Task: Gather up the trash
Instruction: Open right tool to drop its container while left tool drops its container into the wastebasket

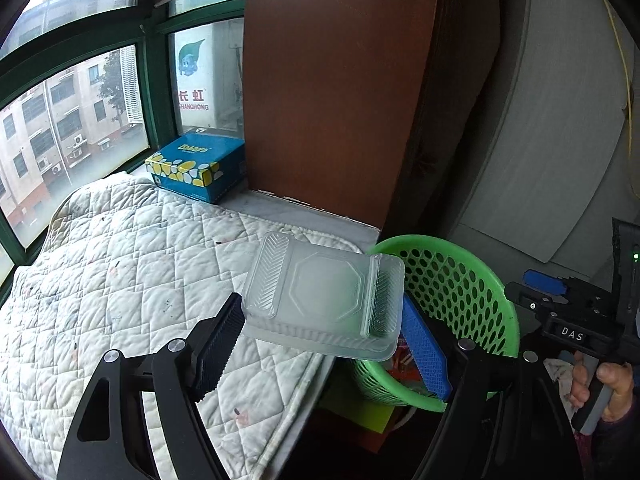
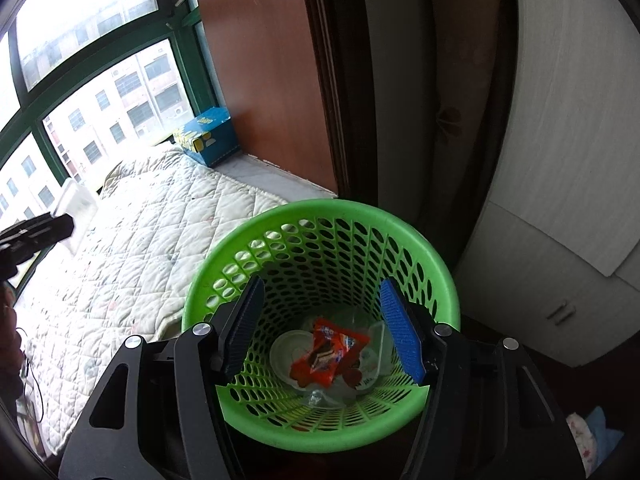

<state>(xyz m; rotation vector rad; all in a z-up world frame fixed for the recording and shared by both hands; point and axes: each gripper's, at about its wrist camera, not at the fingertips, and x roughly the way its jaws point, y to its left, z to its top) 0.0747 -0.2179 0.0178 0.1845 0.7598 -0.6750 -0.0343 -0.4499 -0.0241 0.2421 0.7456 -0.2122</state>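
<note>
A: Nearest?
B: Two tools. Left tool (image 1: 320, 336) clamped on one clear plastic container (image 1: 324, 300), held above the quilted bed (image 1: 120, 280) edge, just beside one green basket (image 1: 460, 276).
A: And right?
B: Right tool (image 2: 320, 328) spread apart, nothing gripped, above the basket; one orange wrapper (image 2: 328, 356) plus clear plastic pieces inside.
A: Farther?
B: One blue tissue box (image 1: 196, 168) by the window.

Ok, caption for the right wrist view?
Open right gripper over green basket holding an orange wrapper.
</note>
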